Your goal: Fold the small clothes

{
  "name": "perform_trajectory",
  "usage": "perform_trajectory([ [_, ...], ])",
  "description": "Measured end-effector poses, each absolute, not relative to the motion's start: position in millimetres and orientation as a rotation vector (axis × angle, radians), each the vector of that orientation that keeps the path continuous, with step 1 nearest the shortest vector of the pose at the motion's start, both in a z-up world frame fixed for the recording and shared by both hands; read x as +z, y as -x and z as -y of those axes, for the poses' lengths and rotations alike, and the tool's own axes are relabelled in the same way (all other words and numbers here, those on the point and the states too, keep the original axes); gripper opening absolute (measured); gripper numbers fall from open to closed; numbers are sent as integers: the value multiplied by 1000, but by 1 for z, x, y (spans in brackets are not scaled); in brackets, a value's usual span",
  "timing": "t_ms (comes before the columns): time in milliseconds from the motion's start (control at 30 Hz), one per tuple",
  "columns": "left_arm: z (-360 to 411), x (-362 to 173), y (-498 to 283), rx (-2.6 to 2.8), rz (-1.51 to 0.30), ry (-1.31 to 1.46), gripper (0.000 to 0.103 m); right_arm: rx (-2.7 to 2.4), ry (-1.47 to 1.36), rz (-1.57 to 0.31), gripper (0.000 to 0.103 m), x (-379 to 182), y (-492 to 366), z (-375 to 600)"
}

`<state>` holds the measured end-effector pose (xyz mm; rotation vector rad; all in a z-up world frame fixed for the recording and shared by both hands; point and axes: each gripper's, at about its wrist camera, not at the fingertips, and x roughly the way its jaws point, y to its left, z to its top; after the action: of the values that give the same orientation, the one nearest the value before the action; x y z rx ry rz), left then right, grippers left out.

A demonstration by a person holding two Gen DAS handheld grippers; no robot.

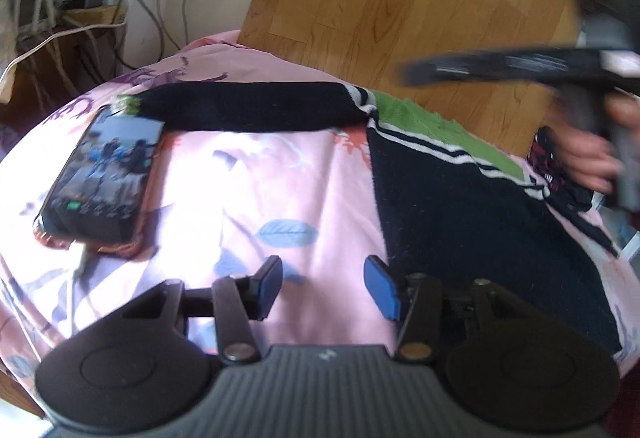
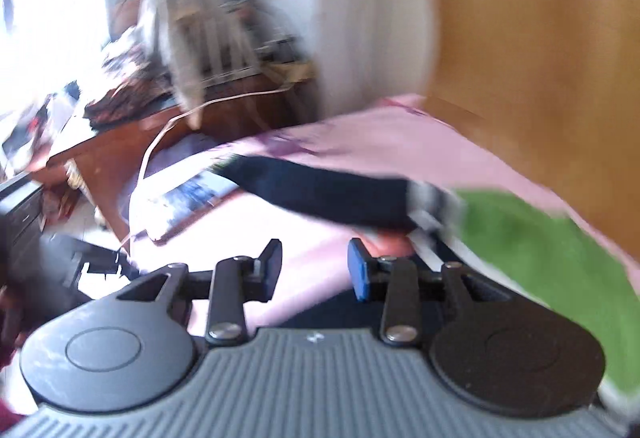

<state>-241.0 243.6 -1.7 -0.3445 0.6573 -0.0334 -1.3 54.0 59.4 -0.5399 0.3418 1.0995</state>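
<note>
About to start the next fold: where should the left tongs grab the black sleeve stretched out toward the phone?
Take the sleeve at its free cuff end beside the phone, coming in from the left. It lies flat and straight on the pink sheet, so pinching that end should carry it over the black body. The left tongs are open.

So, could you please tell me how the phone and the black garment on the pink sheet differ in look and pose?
The phone is a small rigid slab with a lit screen; the black garment is soft, far larger, with white stripes and a green part. The phone lies compact at the left; the garment spreads to the right, one sleeve reaching toward the phone. Both lie flat on the pink sheet, and neither is gripped by a tool.
</note>
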Motion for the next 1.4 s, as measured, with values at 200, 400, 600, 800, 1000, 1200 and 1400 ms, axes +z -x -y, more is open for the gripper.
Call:
perform_trajectory([
  [200,-280,-6,262,23,-621,415,50,1089,951,-231,41,1,-2,-185],
  [400,-313,-12,266,54,-594,502,50,1092,1115,-147,45,-23,-9,-238],
  [600,-311,-7,260,29,-576,485,51,1113,1032,-216,10,-8,-26,-247],
  [800,-306,6,234,-53,-539,474,51,1115,693,-177,10,96,-26,-217],
  [1000,-291,33,182,-144,-503,433,53,969,205,-65,10,229,-72,-95],
  [1200,-269,68,96,-194,-495,395,59,736,-59,-120,10,217,-128,69],
  [1400,-227,58,-34,-205,-639,333,74,575,-301,-267,11,118,-166,184],
])
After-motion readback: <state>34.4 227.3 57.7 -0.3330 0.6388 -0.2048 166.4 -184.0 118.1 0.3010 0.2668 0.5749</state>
